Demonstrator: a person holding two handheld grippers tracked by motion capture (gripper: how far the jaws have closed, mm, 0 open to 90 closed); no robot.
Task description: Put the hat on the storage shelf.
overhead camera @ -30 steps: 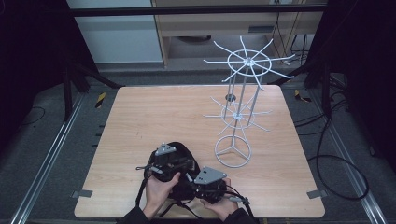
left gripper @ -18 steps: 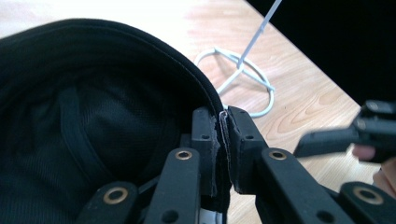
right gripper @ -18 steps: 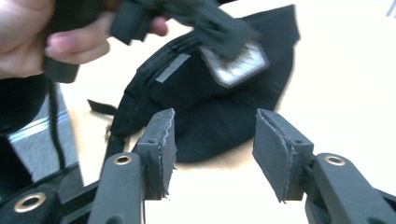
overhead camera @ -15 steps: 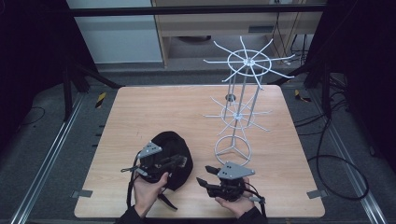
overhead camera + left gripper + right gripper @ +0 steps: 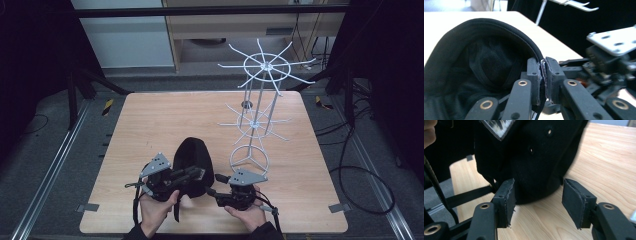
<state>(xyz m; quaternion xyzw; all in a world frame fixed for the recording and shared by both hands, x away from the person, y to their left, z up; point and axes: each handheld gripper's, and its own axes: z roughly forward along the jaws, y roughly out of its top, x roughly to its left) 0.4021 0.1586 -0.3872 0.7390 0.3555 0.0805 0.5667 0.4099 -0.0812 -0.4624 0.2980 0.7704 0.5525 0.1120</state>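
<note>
L gripper [image 5: 192, 173] clamped on rim of black cap [image 5: 192, 152]; jaws pinch the edge band tight, cap body hangs fwd and to its left in left gripper view. R gripper [image 5: 214, 186] jaws part-open, just been opening, nothing btwn pads; cap sits just ahead of its tips, not touching. White wire rack [image 5: 256, 120] stands beyond and to R of both grippers, well apart from cap. Likely next: carry cap fwd-right toward rack; L hand has it, R hand nearer the rack.

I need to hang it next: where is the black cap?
High view: black cap at the table's near edge, left of the white rack, rim clamped in the left gripper.
</note>
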